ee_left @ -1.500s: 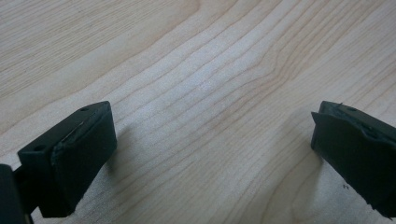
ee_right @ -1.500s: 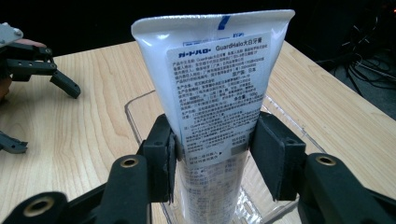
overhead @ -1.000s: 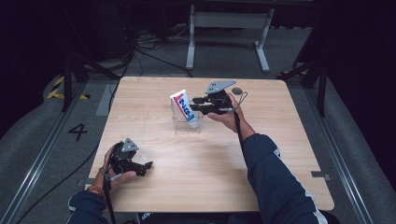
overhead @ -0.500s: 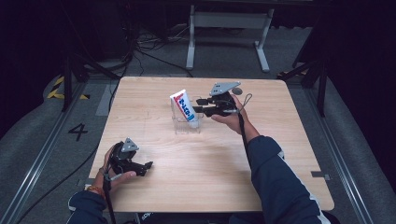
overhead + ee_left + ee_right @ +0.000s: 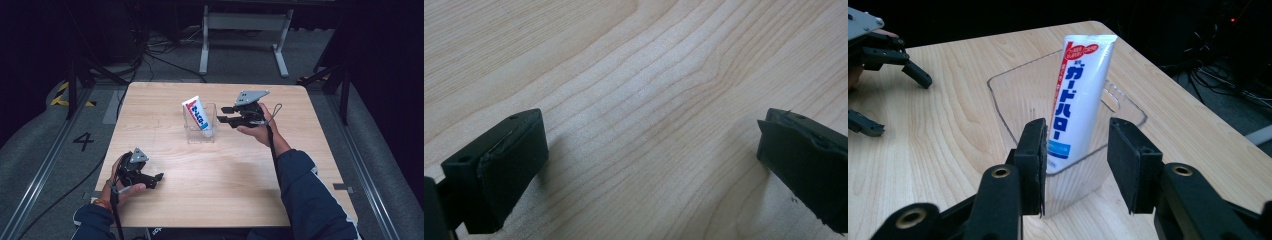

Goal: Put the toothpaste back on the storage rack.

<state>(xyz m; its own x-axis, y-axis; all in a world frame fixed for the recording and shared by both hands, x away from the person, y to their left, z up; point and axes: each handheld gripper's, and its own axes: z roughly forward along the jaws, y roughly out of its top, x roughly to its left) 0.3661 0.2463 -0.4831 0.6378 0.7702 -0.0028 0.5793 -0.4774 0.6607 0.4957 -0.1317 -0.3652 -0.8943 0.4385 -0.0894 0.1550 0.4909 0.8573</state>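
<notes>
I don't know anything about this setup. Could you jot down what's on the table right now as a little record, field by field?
Table: light wooden table
Container: clear plastic box, near the middle
Contents: white toothpaste tube, standing tilted inside the box
Right claw: open, held just beside the box, touching nothing
Left claw: open, low over bare wood at the near left corner
Holder: a person, one claw tool in each hand

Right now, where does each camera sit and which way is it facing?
High view: above the near edge, looking forward and down on the table; forearms, both tongs.
Left gripper view: on the left tongs, facing bare wood; open jaws.
Right gripper view: on the right tongs, facing the toothpaste tube in its clear bin.
Shared: tube and bin.
</notes>
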